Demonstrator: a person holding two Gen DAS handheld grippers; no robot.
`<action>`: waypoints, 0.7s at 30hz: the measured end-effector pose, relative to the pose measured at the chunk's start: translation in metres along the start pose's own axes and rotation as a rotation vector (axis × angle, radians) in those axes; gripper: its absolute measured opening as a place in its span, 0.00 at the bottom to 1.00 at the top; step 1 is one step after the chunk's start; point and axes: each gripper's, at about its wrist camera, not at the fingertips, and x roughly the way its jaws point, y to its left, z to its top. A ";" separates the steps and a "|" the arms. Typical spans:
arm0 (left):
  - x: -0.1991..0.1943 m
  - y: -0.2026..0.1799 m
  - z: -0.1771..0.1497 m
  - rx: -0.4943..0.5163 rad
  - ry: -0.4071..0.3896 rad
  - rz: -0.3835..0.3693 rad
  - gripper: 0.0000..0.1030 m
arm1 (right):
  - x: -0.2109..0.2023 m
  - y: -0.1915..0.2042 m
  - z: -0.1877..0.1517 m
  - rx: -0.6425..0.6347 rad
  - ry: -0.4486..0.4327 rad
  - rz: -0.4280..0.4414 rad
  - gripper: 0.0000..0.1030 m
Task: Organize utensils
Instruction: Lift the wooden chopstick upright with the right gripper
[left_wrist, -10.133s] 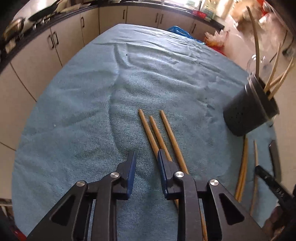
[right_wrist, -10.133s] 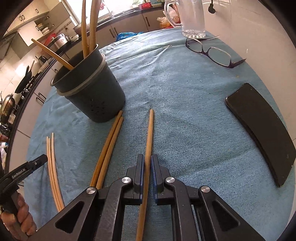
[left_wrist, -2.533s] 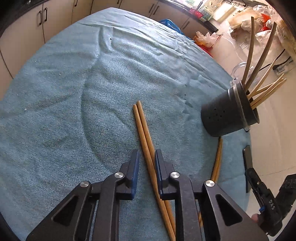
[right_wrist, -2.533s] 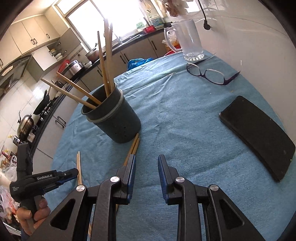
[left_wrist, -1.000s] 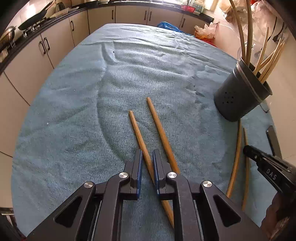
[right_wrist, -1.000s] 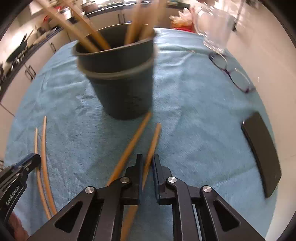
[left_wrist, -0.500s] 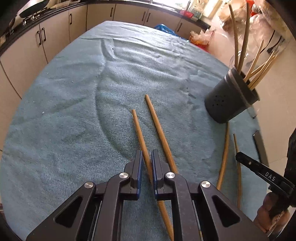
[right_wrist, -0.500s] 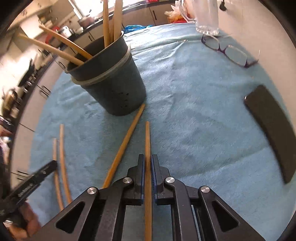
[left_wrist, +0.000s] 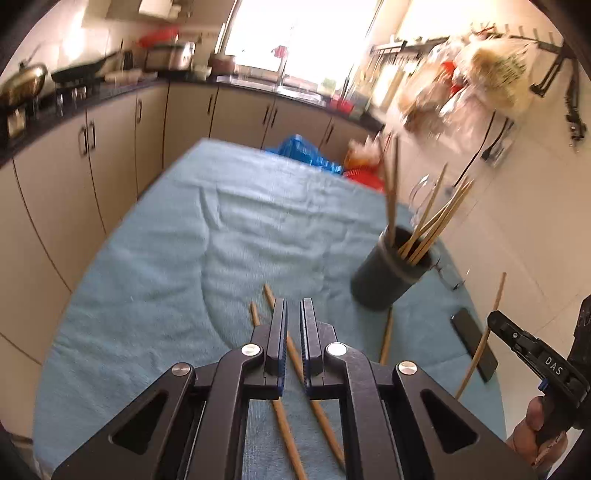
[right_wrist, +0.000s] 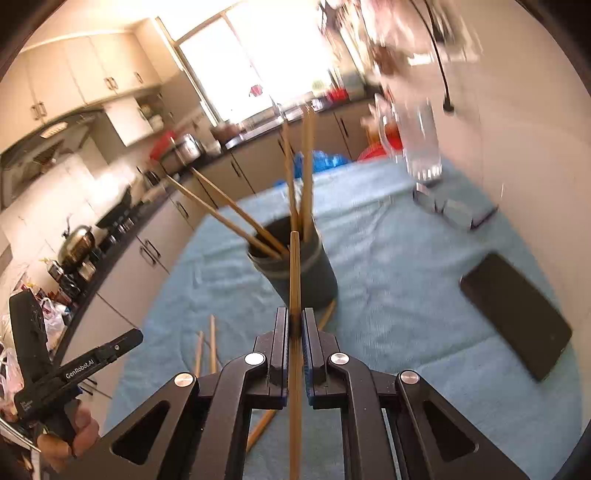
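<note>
Both jaws together: right gripper (right_wrist: 294, 325) clamps a chopstick (right_wrist: 294, 273), left gripper (left_wrist: 293, 325) empty

Wooden chopsticks (right_wrist: 294, 266), matt dark holder (right_wrist: 314, 275), terry cloth (right_wrist: 388, 280)

Worktop (left_wrist: 155, 266) covered by a rumpled blue towel. Dark utensil holder (left_wrist: 384, 280) stands on it. Two loose chopsticks (left_wrist: 291, 350) lie left of holder, one more (left_wrist: 386, 334) at its base. Black phone (right_wrist: 517, 321), glasses (right_wrist: 454, 214), glass jug (right_wrist: 421, 147) right of holder.
</note>
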 end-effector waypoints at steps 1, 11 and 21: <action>-0.004 -0.004 0.001 0.008 -0.013 -0.003 0.06 | -0.004 0.003 0.001 -0.006 -0.019 0.000 0.07; 0.007 -0.013 0.002 0.021 0.113 0.010 0.11 | -0.003 0.009 0.003 -0.030 -0.065 0.005 0.07; 0.094 0.019 -0.023 -0.093 0.409 0.104 0.22 | 0.001 0.004 0.003 -0.023 -0.061 0.032 0.07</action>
